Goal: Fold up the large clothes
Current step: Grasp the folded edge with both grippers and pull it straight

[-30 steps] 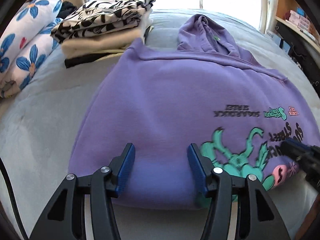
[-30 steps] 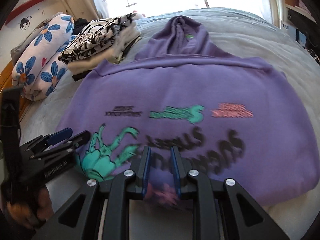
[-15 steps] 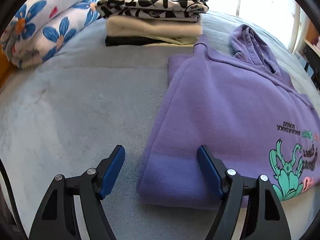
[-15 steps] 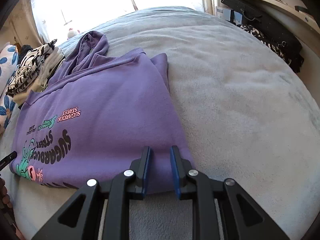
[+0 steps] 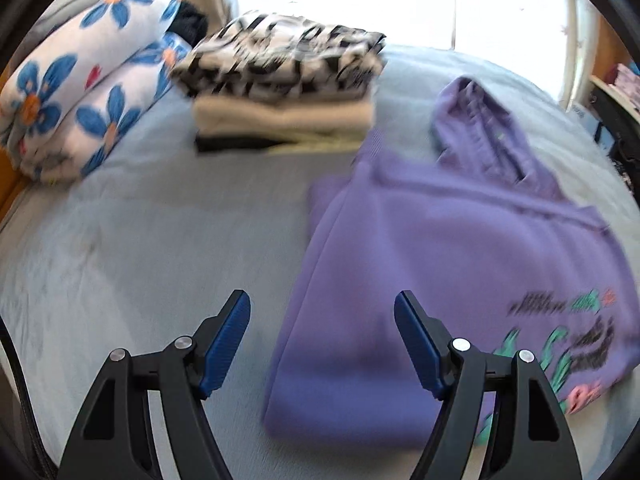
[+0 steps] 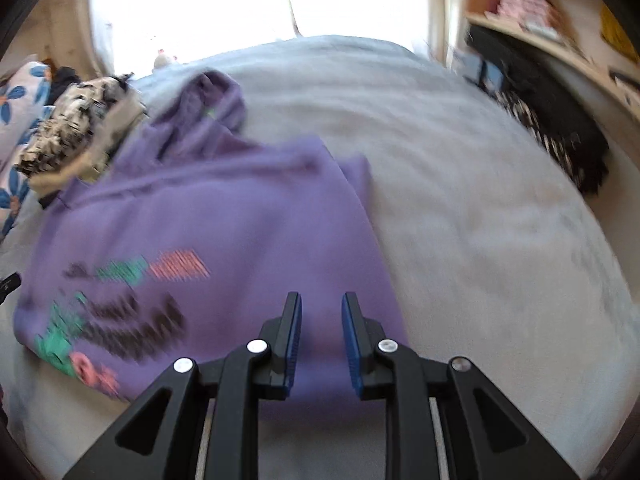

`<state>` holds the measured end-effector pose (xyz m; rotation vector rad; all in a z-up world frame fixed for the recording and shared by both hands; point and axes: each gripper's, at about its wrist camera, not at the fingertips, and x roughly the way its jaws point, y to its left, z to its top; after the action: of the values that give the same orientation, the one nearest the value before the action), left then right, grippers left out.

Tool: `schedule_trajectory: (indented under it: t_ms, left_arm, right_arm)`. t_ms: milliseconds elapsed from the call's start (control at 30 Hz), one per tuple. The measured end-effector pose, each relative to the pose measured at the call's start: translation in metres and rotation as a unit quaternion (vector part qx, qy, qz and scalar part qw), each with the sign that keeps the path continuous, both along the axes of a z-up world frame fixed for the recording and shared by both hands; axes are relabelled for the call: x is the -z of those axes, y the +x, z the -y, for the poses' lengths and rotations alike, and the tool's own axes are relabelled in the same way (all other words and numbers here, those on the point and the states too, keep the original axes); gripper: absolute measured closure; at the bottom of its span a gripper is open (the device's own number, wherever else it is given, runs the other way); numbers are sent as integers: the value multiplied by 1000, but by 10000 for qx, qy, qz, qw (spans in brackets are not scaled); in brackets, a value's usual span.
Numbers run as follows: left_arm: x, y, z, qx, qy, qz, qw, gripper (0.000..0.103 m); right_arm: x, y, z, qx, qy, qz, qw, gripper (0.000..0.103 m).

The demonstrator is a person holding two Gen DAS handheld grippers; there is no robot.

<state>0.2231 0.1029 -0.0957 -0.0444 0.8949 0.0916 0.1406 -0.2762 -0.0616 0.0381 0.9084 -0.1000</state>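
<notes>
Hoodie flat on bed, hood at far end, printed area at near end. Stack of folded clothes on bed, just beyond hoodie's far left corner. Rolled bedding left of stack. Shelf right of bed. Left gripper over hoodie's near left edge; right gripper over its near right edge.

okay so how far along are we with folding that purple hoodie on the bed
Done: the purple printed hoodie lies flat on the grey bed cover, sleeves tucked in to a rectangle, beside a stack of folded clothes.
In hand: nothing. The left gripper is open over the hoodie's edge; the right gripper has narrow jaws with no cloth between.
Left: the hood sticks out, and probably the final fold.
</notes>
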Motion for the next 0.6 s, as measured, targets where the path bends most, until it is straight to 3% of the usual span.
schedule_trajectory:
  t_ms: [133,233,400,500,600]
  left_arm:
    - [-16,41,15,342,-30,93,9994,33]
    - [-15,79,28,662,-91,81,9977,47]
    - [4,139,34,901,-537,-171,9943,76]
    - [23,157,31,827,-542,-356,9945,86]
    - [45,170,21,716,-430,-516,9952,93]
  right_arm:
    - [-17,45,-16,-335,188,221,9990,83]
    - [-15,86,-24,-506,309,159,9981,83]
    - [9,140,-25,-599,447,-109,9971,83]
    - [33,161,-15,-502,564,-419,9963,83]
    - [52,166,7,-192,328,-553,9977,83]
